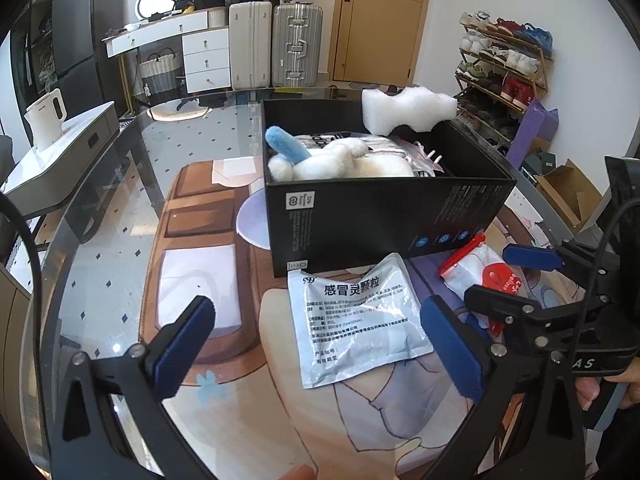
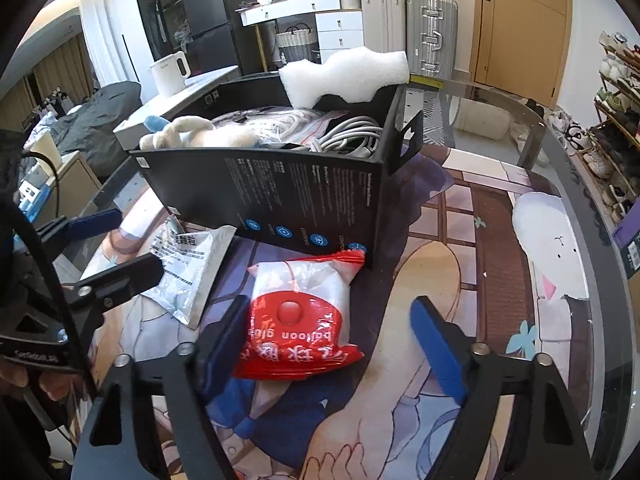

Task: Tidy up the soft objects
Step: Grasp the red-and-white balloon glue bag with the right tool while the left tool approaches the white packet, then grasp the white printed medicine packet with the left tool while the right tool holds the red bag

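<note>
A black cardboard box stands open on the printed mat and holds a white plush toy with a blue part, bagged white cables and a white foam block leaning on its far rim. A silver medicine pouch lies flat in front of the box, between the wide-apart fingers of my left gripper, which is open. A red and white balloon-glue bag lies between the fingers of my right gripper; the left pad is at its edge, the right pad stands clear, so it is open.
The printed mat covers a round glass table. A white kettle sits on a low unit to the left. Suitcases, a desk with drawers and a door stand behind; a shoe rack is at the right.
</note>
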